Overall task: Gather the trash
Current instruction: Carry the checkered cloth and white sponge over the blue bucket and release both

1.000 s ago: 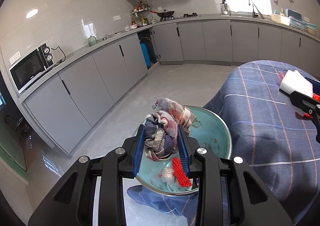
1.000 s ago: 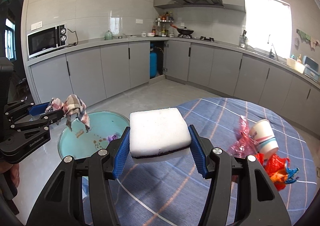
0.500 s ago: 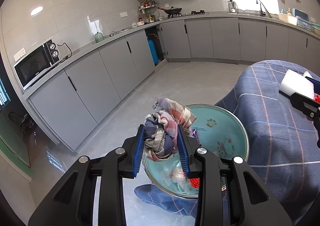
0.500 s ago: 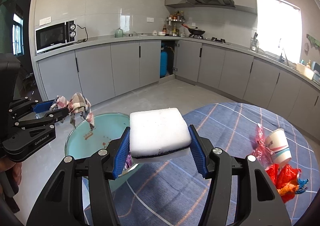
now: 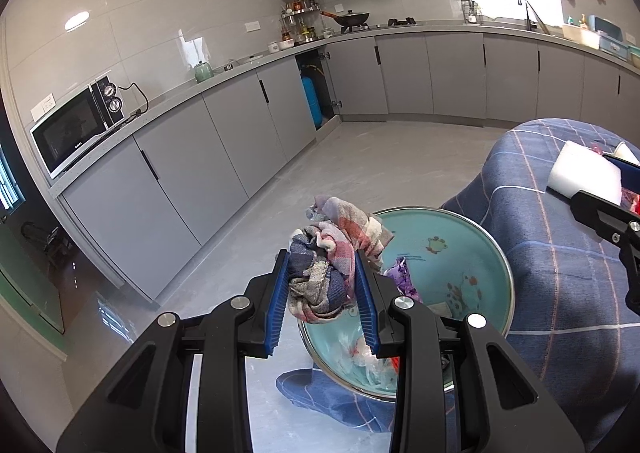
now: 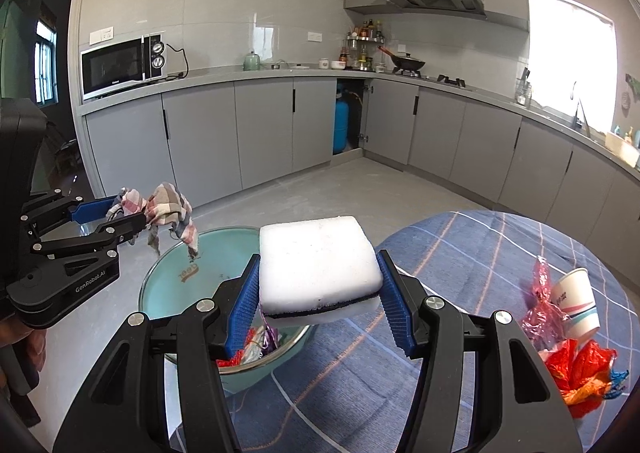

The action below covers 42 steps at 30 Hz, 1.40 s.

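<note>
My left gripper [image 5: 322, 293] is shut on a crumpled plaid cloth [image 5: 330, 269], held above the near rim of a teal basin [image 5: 476, 249] that has wrappers in its bottom. From the right wrist view the same cloth [image 6: 160, 209] hangs from the left gripper [image 6: 116, 219] over the basin [image 6: 176, 273]. My right gripper [image 6: 318, 293] is shut on a white sponge [image 6: 316, 257] with a dark underside, above the table's edge beside the basin. The sponge [image 5: 582, 173] also shows at the right in the left wrist view.
A round table under a blue checked cloth [image 6: 460, 261] carries a paper cup [image 6: 576, 303], a pink wrapper [image 6: 542, 305] and red-orange wrappers [image 6: 580, 369] at the right. Grey kitchen cabinets [image 6: 264, 125] line the walls, with a microwave [image 6: 120, 67] on the counter.
Both views have swung toward the basin: it now sits closer to the middle under the sponge. The cup and wrappers slid right. Both grips are unchanged.
</note>
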Each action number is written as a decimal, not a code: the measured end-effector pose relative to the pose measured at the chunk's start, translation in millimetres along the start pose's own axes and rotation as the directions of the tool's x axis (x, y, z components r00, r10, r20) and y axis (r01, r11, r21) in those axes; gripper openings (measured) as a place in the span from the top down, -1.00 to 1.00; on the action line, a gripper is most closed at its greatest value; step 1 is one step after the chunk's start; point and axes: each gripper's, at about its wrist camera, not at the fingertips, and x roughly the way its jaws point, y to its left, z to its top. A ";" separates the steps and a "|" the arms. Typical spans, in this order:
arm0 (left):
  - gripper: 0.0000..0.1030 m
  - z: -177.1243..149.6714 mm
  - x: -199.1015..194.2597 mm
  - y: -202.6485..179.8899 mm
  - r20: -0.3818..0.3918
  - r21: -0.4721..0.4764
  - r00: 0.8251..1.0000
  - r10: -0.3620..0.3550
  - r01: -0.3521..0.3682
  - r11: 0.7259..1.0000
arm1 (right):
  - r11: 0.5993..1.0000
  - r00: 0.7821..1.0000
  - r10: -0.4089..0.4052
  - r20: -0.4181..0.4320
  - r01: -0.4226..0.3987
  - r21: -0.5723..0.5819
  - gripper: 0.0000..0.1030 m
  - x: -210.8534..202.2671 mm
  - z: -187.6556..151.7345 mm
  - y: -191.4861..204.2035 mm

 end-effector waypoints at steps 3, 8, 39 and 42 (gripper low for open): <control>0.38 -0.4 1.2 -1.7 -0.002 0.007 1.000 -0.002 0.002 1.000 | 1.000 1.000 0.007 -0.005 -0.007 -0.004 -0.09 3.3 0.8 2.6; 0.38 -1.2 5.6 -0.1 -0.011 0.008 1.000 -0.001 0.002 1.000 | 1.000 1.000 0.021 -0.012 -0.021 -0.013 -0.09 8.7 0.1 6.4; 0.34 -4.2 27.1 4.0 -0.051 0.010 0.998 -0.021 0.022 1.000 | 0.994 0.994 0.084 -0.076 -0.089 -0.061 -0.11 48.1 -1.8 25.0; 0.30 -4.3 27.6 3.7 -0.053 0.011 0.998 -0.020 0.021 1.000 | 0.994 0.994 0.082 -0.078 -0.087 -0.063 -0.11 50.1 -2.4 25.2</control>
